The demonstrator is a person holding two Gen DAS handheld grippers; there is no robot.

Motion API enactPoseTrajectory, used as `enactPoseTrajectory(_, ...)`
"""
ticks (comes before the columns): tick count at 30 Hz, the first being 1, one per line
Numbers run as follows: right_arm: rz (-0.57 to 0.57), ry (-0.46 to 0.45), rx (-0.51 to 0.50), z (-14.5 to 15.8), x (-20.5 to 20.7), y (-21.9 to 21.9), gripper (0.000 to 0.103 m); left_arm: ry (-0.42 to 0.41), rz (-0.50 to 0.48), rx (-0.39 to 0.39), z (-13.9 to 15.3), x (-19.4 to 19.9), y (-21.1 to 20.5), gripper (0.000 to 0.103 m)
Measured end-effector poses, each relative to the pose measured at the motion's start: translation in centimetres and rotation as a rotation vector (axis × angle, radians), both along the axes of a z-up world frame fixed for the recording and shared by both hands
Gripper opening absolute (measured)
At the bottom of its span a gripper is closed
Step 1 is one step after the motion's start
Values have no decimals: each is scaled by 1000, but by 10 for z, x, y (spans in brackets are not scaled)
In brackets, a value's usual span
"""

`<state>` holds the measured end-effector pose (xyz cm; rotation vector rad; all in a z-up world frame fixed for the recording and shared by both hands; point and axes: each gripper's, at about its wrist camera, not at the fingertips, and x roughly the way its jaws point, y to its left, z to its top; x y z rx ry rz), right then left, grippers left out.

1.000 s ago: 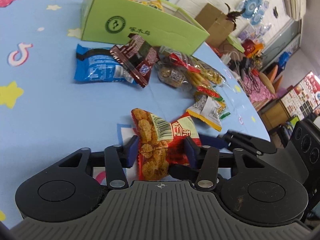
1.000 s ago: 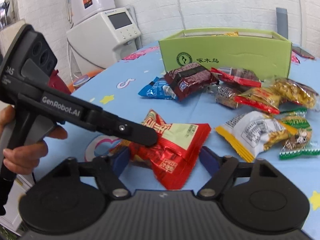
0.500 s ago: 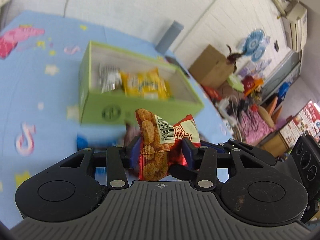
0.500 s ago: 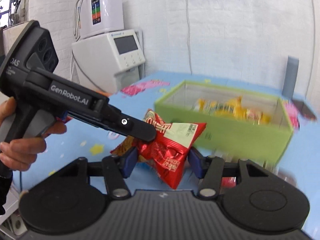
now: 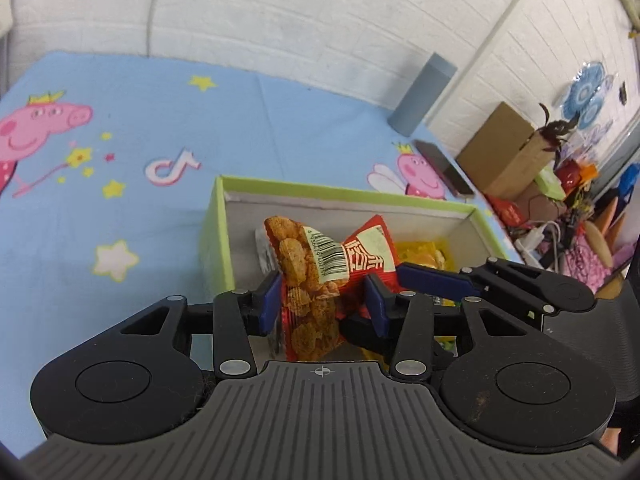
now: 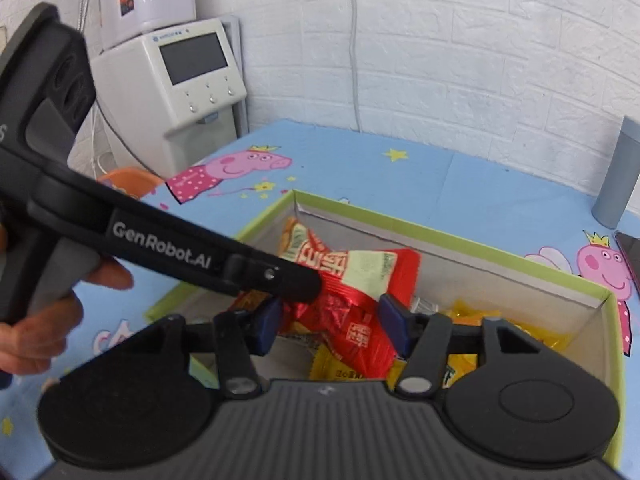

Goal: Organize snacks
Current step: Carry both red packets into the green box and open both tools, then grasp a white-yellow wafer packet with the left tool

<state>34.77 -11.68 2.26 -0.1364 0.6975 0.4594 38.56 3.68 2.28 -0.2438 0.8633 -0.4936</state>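
Note:
A red snack bag (image 5: 320,264) with a barcode hangs over the open green box (image 5: 216,232). My left gripper (image 5: 320,300) is shut on the bag's clear, crisp-filled end. In the right wrist view the same bag (image 6: 352,280) sits between the blue pads of my right gripper (image 6: 330,326). Its jaws are opening, and both pads touch the crumpled foil. The left gripper's finger (image 6: 296,278) crosses in front from the left. Yellow packets (image 6: 480,312) lie inside the box (image 6: 460,236).
A grey cylinder (image 5: 422,94) and a phone (image 5: 442,168) sit on the blue cartoon cloth beyond the box. A white machine (image 6: 180,76) stands off the table's left corner. A cardboard box (image 5: 500,148) and clutter fill the right side. A person's hand (image 6: 40,320) holds the left gripper.
Both grippers lifted the red bag off the table and carried it forward until it hangs over the green box. The right jaws narrowed onto the bag. The loose snack pile has left view.

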Motion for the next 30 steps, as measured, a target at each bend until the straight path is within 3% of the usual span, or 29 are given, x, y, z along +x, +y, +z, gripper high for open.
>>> enactPoseTrajectory(5, 10, -2, -23, -4, -3, -1, 77, -39, -13, 37, 3, -8, -8, 42)
enactPoseTrajectory(8, -12, -35, -7, 7, -15, -4, 80, -86, 0, 16, 20, -29, -6, 52)
enactPoseTrajectory(10, -23, -90, -6, 21, -38, -15, 93, -136, -3, 1, 35, -51, -4, 63)
enactPoseTrajectory(13, -46, -191, -44, 41, -91, -40, 93, -188, -29, -23, 51, -91, -6, 66)
enactPoseTrajectory(15, -79, -212, -39, 45, -128, -58, 93, -178, -51, -38, 52, -119, -11, 68)
enactPoseTrajectory(19, -167, -189, -26, 27, -194, -87, 93, -126, -109, -31, 26, -175, -29, 68)
enactPoseTrajectory(23, -264, -119, -43, -12, -246, -107, 93, -34, -145, -37, -15, -220, -49, 68)
enactPoseTrajectory(26, -312, -61, -11, -37, -273, -122, 93, 27, -152, -68, -39, -241, -57, 67)
enactPoseTrajectory(30, -337, -28, 5, -54, -286, -130, 93, 19, -141, -19, -47, -250, -72, 65)
